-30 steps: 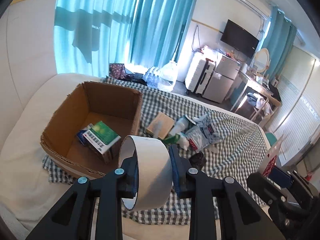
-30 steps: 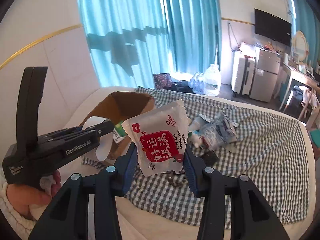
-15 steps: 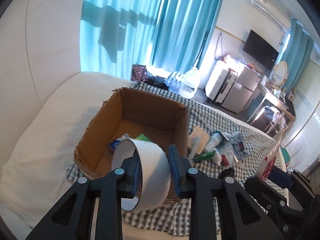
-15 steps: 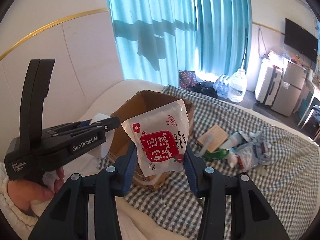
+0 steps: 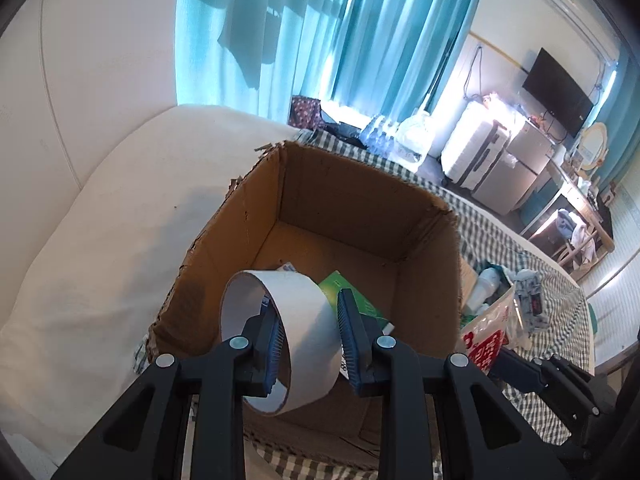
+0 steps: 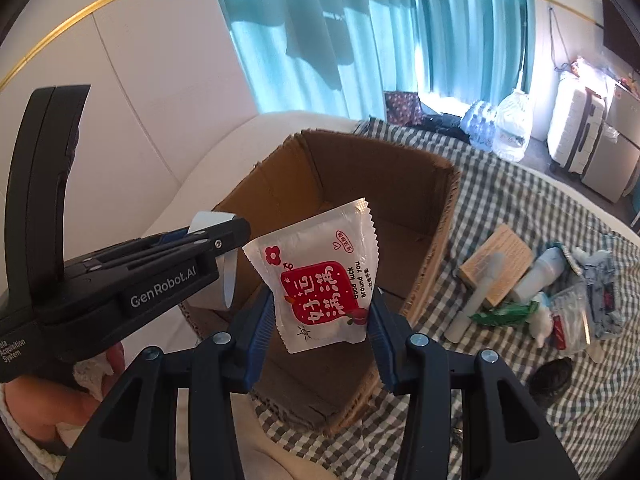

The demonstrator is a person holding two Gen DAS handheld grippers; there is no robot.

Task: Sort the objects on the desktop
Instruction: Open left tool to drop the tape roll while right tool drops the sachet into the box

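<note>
My left gripper (image 5: 307, 326) is shut on a white tape roll (image 5: 298, 336) and holds it over the near edge of an open cardboard box (image 5: 332, 200). A green packet (image 5: 352, 296) lies inside the box. My right gripper (image 6: 322, 312) is shut on a white snack packet with a red label (image 6: 320, 276), held above the box (image 6: 380, 168) near its front. The left gripper (image 6: 224, 236) and its tape roll (image 6: 228, 276) show at the left of the right wrist view. The packet (image 5: 486, 340) shows low right in the left wrist view.
The box stands on a green checked cloth (image 6: 520, 200) over a white bed. Right of the box lie a wooden block (image 6: 500, 264), a white bottle (image 6: 540, 276), a green wrapper (image 6: 504, 314), clear packets (image 6: 572, 320) and a dark round lid (image 6: 548, 376).
Both grippers have moved left and closer to the box. The tape roll and the snack packet now hang over it, where before they were beside and in front of it.
</note>
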